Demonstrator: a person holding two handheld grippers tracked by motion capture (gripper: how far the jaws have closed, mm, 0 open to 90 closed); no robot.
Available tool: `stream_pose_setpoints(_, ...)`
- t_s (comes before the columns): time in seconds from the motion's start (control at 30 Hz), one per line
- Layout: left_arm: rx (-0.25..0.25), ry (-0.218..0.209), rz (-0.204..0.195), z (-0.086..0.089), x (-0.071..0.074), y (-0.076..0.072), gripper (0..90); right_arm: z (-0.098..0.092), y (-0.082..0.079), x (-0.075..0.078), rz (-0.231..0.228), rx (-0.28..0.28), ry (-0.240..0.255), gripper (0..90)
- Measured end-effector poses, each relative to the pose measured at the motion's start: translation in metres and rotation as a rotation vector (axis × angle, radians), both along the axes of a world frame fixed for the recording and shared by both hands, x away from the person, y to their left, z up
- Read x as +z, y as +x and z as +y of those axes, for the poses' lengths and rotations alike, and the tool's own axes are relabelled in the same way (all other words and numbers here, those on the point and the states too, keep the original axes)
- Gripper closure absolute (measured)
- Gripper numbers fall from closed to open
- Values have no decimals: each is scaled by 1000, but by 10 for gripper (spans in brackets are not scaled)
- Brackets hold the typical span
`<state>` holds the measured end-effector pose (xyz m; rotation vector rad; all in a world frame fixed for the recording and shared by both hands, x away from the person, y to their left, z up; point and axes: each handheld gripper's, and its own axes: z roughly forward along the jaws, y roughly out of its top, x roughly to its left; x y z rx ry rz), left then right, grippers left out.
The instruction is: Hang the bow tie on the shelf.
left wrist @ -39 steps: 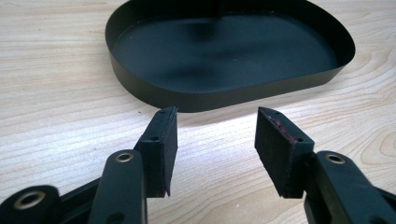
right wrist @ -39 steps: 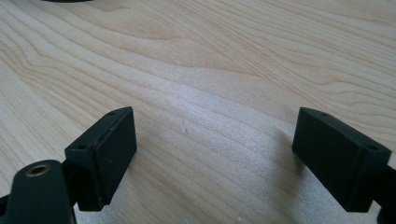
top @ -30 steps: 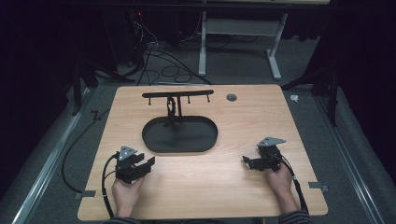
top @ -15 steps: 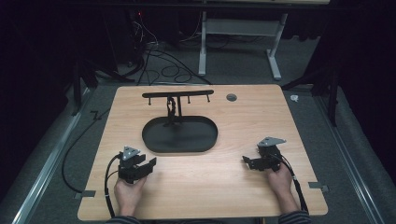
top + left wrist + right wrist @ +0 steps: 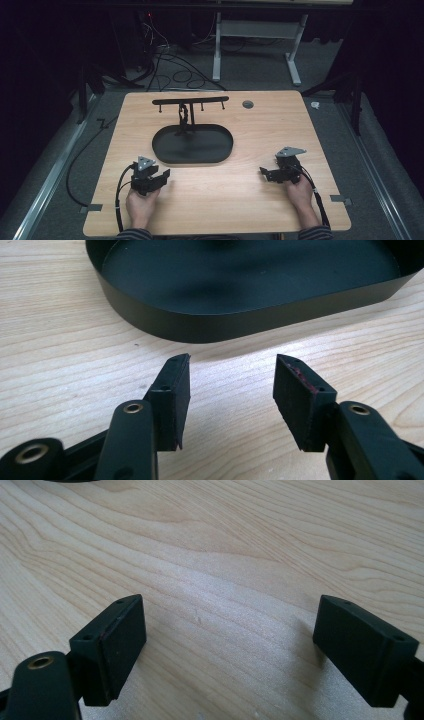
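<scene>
Wooden desk [image 5: 250, 200], black tray [image 5: 192, 145] at centre; left tongs [image 5: 159, 176] and right tongs [image 5: 266, 173] gape empty below it, likely awaiting a first reach.

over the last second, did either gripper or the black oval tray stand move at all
Nothing visibly changed. The left gripper and the right gripper rest open on the wooden table, holding nothing, and the black oval tray stand sits where it was.

A black oval tray [image 5: 192, 145] with a low wall lies flat at mid-worktop [image 5: 250, 195]. From its far edge rises a post [image 5: 184, 117] bearing a crossbar [image 5: 190, 101], apparently with small hooks.
</scene>
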<state>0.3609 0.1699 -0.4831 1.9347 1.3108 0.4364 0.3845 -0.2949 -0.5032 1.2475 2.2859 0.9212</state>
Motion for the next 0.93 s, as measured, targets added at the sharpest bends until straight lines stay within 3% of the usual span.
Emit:
stream_pose_setpoints(0.53,-3,52,6,-11,-18,4,487,0,0,0,0,0,0,144)
stream_pose_setpoints(0.73,-9,89,-55,-17,-23,1,448,0,0,0,0,0,0,144)
stream_pose_setpoints(0.93,-13,90,-57,-18,-24,0,424,0,0,0,0,0,0,144)
